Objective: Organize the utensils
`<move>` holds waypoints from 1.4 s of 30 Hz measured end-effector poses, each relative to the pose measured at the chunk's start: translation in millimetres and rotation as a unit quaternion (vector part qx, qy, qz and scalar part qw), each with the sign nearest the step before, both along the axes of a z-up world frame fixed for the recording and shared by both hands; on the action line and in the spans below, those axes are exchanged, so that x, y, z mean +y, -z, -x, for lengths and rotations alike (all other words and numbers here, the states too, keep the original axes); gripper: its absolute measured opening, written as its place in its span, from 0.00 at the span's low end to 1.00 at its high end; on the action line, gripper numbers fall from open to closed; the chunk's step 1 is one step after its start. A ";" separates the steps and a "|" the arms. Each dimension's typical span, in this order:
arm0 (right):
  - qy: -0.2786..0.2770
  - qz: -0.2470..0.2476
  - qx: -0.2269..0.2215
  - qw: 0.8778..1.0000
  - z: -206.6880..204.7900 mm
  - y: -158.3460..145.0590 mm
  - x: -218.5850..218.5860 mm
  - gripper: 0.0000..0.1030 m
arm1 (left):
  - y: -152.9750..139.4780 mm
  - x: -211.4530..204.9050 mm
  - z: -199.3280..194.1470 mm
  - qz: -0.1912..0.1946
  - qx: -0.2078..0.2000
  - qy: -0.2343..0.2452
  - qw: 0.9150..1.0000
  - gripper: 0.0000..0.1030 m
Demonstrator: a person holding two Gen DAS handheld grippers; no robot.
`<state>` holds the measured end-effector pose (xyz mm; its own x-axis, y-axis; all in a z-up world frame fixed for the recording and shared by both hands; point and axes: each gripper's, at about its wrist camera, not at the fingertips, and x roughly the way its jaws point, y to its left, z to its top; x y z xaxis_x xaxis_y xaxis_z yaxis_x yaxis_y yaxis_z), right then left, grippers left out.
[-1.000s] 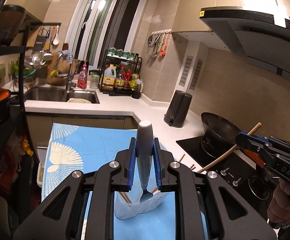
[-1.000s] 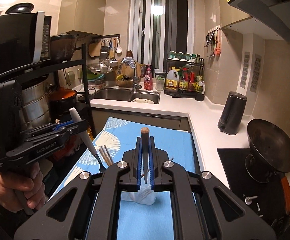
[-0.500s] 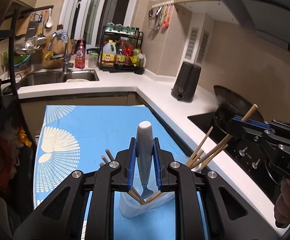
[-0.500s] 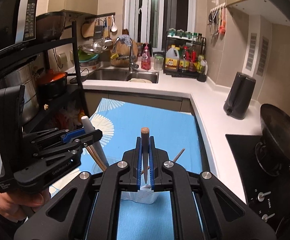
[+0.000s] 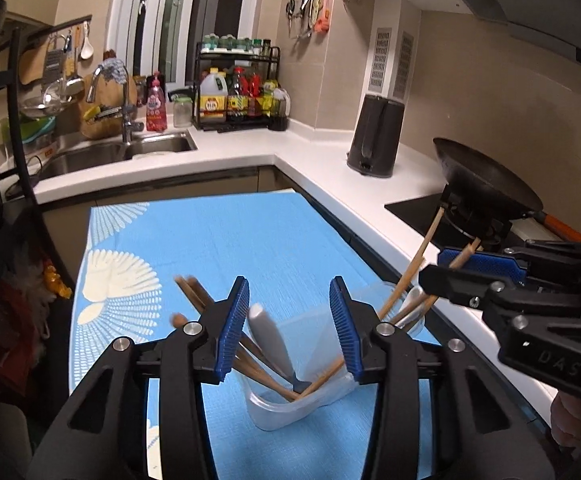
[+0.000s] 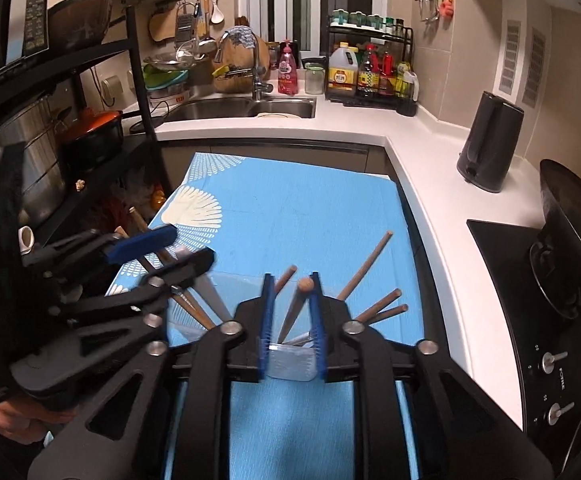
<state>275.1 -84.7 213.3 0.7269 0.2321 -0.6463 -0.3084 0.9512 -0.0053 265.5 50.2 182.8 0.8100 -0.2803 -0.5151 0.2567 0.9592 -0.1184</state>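
On the left a black metal rack (image 6: 138,80) with pots crowds the blue patterned mat (image 5: 226,248) that covers the desk, whose far half lies bare up to the white counter (image 5: 322,156). The left hand-held gripper (image 5: 289,322) hangs over a clear plastic cup (image 5: 290,404) near the mat's front; its jaws are opening, the blue pads stand apart, and the grey-handled utensil (image 5: 268,340) leans loose between them inside the cup among wooden chopsticks (image 5: 262,368). In the right wrist view the right hand-held gripper (image 6: 292,322) sits directly above the same cup (image 6: 290,364), its jaws also opening, a round-tipped chopstick (image 6: 300,300) standing free between the pads with its lower end in the cup; more chopsticks fan out to the right. Behind lie a steel sink (image 6: 246,108), a bottle rack, and a dark kettle (image 6: 490,148); a wok (image 5: 486,184) sits on the black hob at the right edge. The right gripper's body reads "DAS" (image 5: 558,358); a hob knob label is too small to read.
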 end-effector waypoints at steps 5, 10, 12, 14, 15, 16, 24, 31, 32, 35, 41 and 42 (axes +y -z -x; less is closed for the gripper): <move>0.009 0.011 -0.036 0.999 20.6 -21.0 -5.8 0.42 | -27.1 12.5 23.6 0.011 -0.037 -0.017 0.999 0.43; 0.010 -0.002 -0.084 0.996 57.5 -43.0 -18.0 0.49 | -47.5 20.1 61.4 0.020 -0.072 -0.056 0.996 0.66; 0.009 -0.007 -0.112 0.994 81.7 -45.6 -23.8 0.55 | -48.5 23.5 76.9 0.026 -0.074 -0.071 0.994 0.73; 0.010 -0.014 -0.136 0.991 103.2 -43.9 -30.4 0.66 | -45.3 24.2 94.0 0.026 -0.074 -0.078 0.994 0.80; 0.012 -0.020 -0.146 0.989 114.0 -41.9 -34.2 0.71 | -41.5 24.0 103.7 0.024 -0.075 -0.082 0.994 0.82; 0.016 -0.026 -0.154 0.988 121.6 -39.8 -38.5 0.78 | -36.9 25.0 112.5 0.022 -0.075 -0.086 0.993 0.83; 0.034 -0.034 -0.175 0.983 160.5 8.0 -54.0 0.93 | 36.9 7.4 178.4 0.006 -0.058 -0.134 0.989 0.93; 0.057 -0.034 -0.152 0.986 155.4 60.2 -77.4 0.94 | 77.1 -9.6 176.2 0.002 -0.028 -0.151 0.988 0.93; 0.056 -0.036 -0.147 0.987 152.6 67.2 -80.3 0.94 | 77.9 -11.3 174.8 0.002 -0.028 -0.149 0.988 0.93; 0.062 -0.035 -0.146 0.987 148.8 84.2 -86.4 0.94 | 78.1 -16.6 171.9 -0.004 -0.039 -0.153 0.988 0.93; 0.066 -0.056 -0.139 0.986 143.5 105.1 -93.8 0.94 | 81.0 -17.8 167.6 -0.004 -0.042 -0.158 0.987 0.93; 0.065 -0.061 -0.136 0.987 143.3 109.8 -94.6 0.94 | 83.3 -17.3 168.4 -0.007 -0.042 -0.159 0.986 0.93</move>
<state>131.8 -179.3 103.6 0.8983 0.1890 -0.3966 -0.1866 0.9814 0.0451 97.1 32.9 99.6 0.8957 0.0021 -0.4447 -0.0501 0.9941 -0.0962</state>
